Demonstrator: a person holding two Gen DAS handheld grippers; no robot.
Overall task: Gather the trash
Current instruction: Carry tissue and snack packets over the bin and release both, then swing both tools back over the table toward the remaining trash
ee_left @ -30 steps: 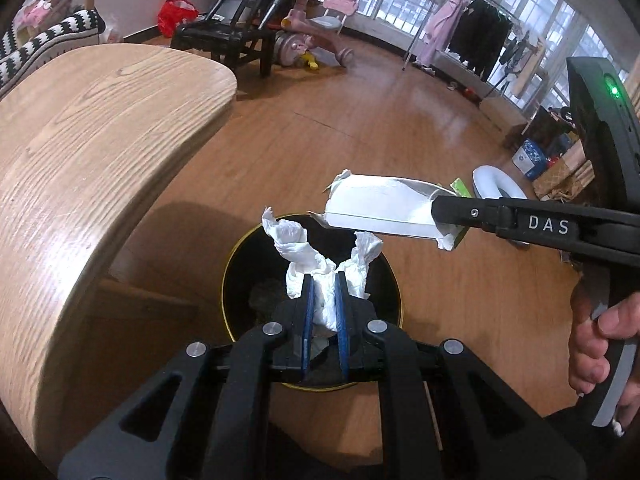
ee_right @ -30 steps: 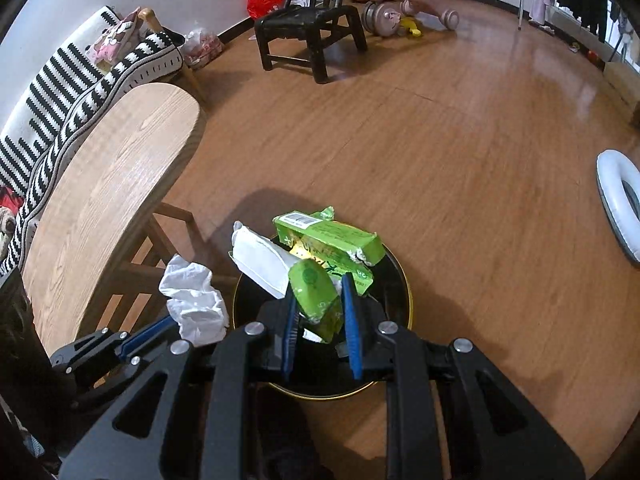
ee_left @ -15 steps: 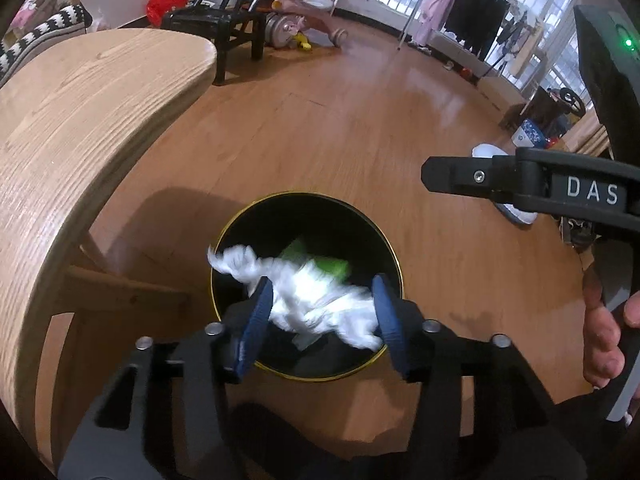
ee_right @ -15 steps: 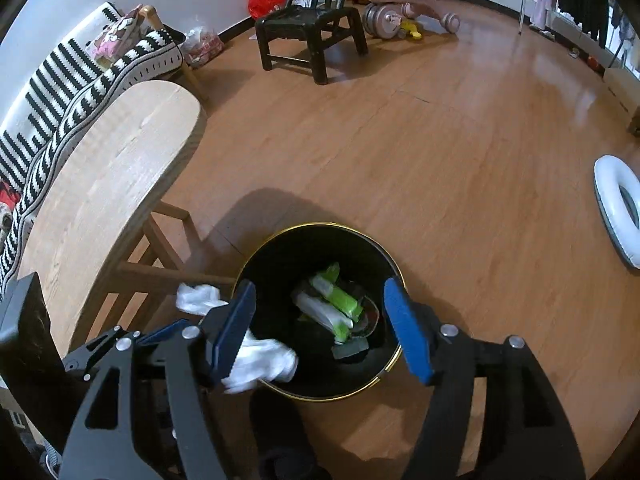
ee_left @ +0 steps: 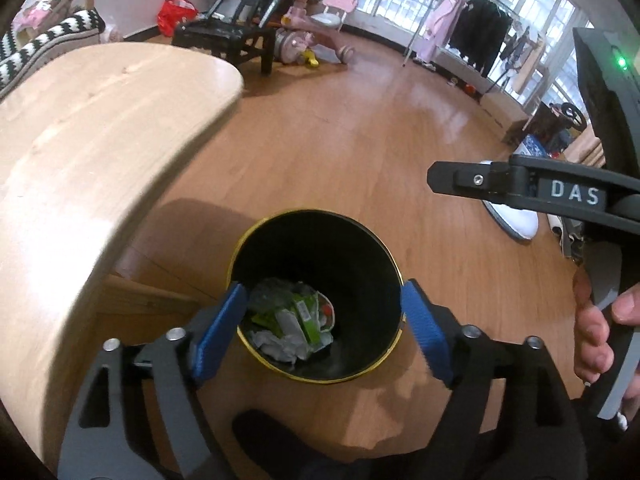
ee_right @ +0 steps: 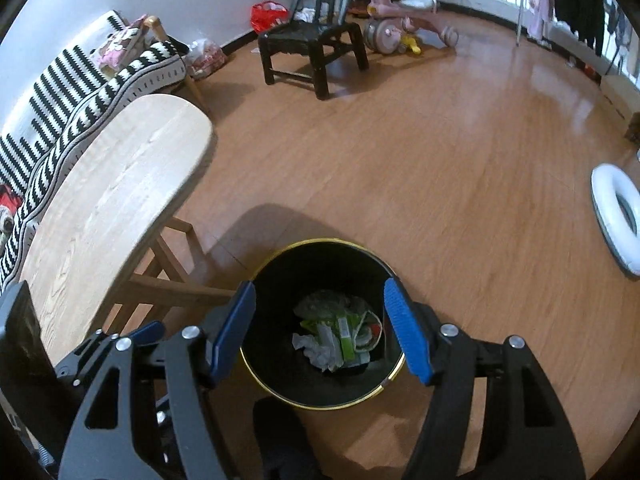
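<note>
Black with a thin gold rim, the round waste bin [ee_left: 316,240] stands on the wooden plank floor [ee_left: 360,128], and all other places here are given from it. At its bottom lies the collected trash: crumpled white tissue [ee_right: 316,350] touching green snack wrappers [ee_right: 346,336].

Above the bin's near rim hangs the left gripper [ee_left: 320,332]. Its jaws are opening, its blue pads [ee_left: 218,332] stand to either side of the bin's mouth, and nothing is between them. The right gripper [ee_right: 320,330] also hangs over the near rim, its jaws spread wide and released, gripping nothing. In the left wrist view one black finger of this right gripper reaches in from the right of the bin, and a bare hand [ee_left: 596,332] clasps its handle lower on that side.

Left of the bin, just beside it, is the light wooden table with a rounded end [ee_right: 112,196]. Far behind the bin stands a black wooden chair [ee_right: 316,46], with a pink children's tricycle [ee_right: 404,26] near it. Well to the right of the bin lies a white ring-shaped object [ee_right: 612,216] on the floor.
</note>
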